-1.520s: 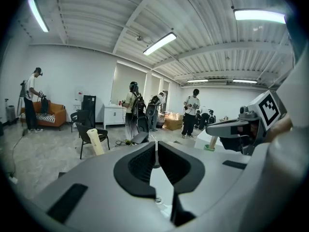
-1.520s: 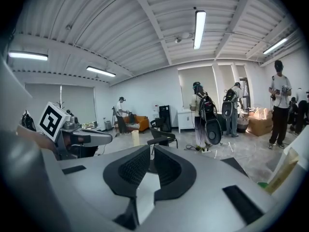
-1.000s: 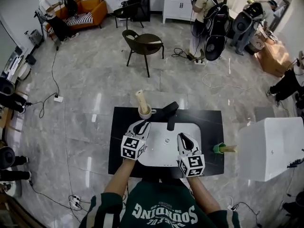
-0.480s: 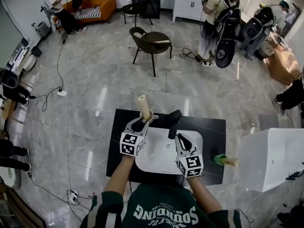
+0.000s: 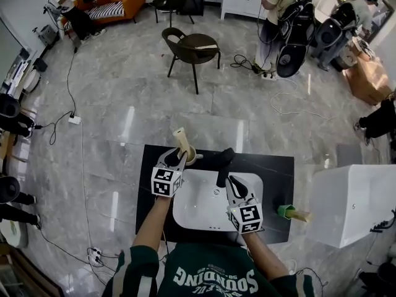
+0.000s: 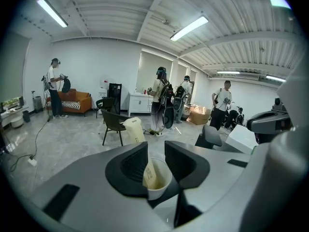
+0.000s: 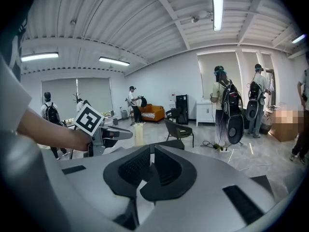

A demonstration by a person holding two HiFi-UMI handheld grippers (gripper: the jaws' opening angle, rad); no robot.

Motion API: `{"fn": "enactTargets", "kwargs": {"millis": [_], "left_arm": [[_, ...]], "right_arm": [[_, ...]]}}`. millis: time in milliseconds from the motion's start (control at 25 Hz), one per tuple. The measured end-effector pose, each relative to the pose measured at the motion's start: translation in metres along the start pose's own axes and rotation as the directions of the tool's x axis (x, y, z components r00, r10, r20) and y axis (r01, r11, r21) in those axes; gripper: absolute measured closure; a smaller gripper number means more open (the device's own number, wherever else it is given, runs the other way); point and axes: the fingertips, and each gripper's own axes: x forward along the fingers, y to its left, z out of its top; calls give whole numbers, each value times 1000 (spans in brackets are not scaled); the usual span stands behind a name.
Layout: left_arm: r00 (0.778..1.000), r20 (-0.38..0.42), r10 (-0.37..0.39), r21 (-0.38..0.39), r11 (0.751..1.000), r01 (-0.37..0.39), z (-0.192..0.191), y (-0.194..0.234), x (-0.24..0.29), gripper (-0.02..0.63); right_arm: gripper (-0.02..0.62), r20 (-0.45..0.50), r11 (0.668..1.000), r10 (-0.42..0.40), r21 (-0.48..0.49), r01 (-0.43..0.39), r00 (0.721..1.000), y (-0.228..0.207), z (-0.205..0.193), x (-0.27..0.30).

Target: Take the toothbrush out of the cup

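Both hands had crept forward over the counter [image 5: 278, 166] since a second earlier. Your right tongs [image 7: 150, 161] hung back, closed on nothing. Your left tongs [image 6: 156, 153] had just been opening, jaws apart with the cup [image 6: 158, 185] sitting right between their tips, not pinched. Toothbrush [image 6: 133, 129] stood in that cup, long axis leaning up and away to the left, poking above the left jaw. Left hand was way nearer, I'd say.

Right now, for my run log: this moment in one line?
left hand-held gripper: open, just been opening, cup between jaws | toothbrush: in cup | right hand-held gripper: shut, empty
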Motion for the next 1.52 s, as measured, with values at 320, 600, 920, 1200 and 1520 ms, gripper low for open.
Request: {"fn": "enactTargets", "kwargs": {"millis": [320, 600, 920, 1200, 1520], "left_arm": [[998, -57, 22, -36, 999, -25, -16, 28, 26, 505], [996, -84, 27, -40, 999, -30, -23, 34, 36, 505], [999, -37, -8, -37, 999, 6, -17, 22, 29, 549], [1000, 18, -10, -32, 999, 10, 2, 15, 13, 555], [995, 94, -19, -12, 1000, 20, 37, -1, -16, 555]], "right_arm": [[552, -37, 1000, -11, 11, 12, 999, -6, -12, 6], [552, -50, 1000, -23, 20, 24, 998, -10, -15, 6], [552, -39, 999, -33, 18, 34, 999, -9, -14, -1], [552, -14, 1000, -28, 8, 28, 1000, -3, -8, -11], [552, 28, 1000, -18, -7, 19, 999, 10, 5, -28]]}}
